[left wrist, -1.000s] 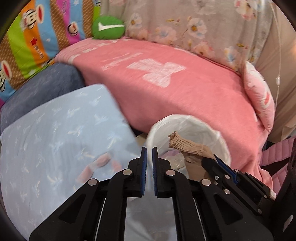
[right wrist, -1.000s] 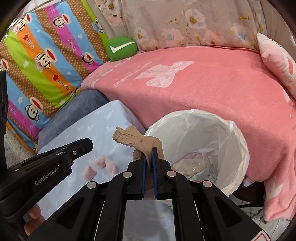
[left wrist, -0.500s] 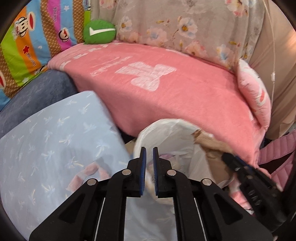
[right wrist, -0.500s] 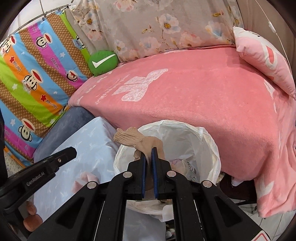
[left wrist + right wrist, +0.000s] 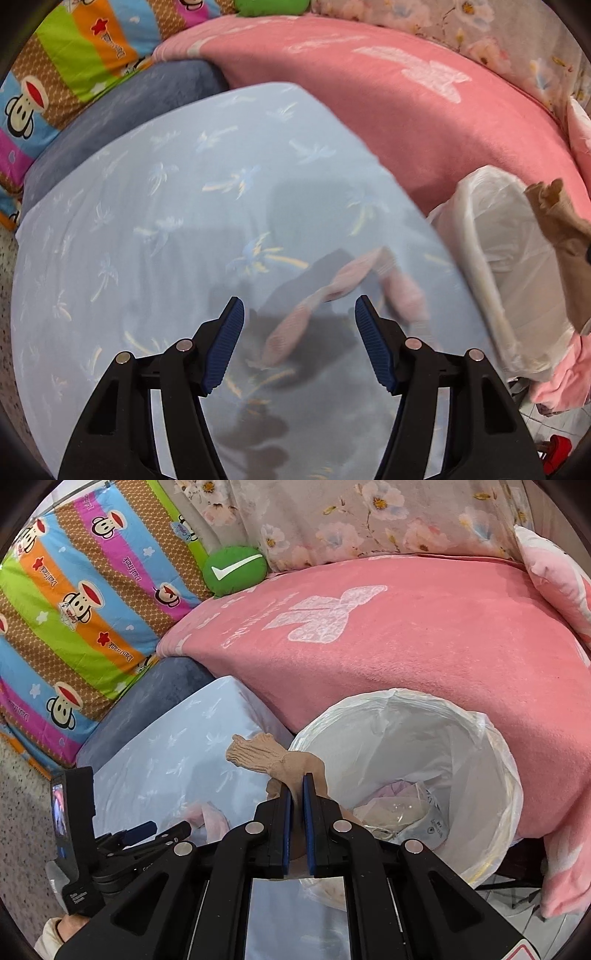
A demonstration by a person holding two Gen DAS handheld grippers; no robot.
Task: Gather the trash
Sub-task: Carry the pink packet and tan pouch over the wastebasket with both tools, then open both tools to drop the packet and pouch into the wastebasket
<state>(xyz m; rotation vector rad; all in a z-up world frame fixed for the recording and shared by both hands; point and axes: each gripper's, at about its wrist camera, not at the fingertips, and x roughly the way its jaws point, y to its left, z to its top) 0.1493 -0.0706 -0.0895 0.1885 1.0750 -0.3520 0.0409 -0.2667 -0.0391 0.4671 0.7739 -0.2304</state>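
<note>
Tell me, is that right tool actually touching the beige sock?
Touching. The right wrist view shows the right tool with its blue pads shut on the beige sock, the fabric pinched between them and bunching out above, beside the white-lined bin.

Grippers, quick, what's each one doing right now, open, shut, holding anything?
Left gripper: open, empty, above the pink sock.
Right gripper: shut on the tan sock, at the bin's rim.

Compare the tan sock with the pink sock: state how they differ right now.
The tan sock is clamped in the shut right gripper at the rim of the bin; the pink sock lies loose on the blue cloth, ahead of the open left gripper. The tan sock hangs bunched; the pink sock lies stretched out. Both are soft, ribbed-looking fabric.
</note>
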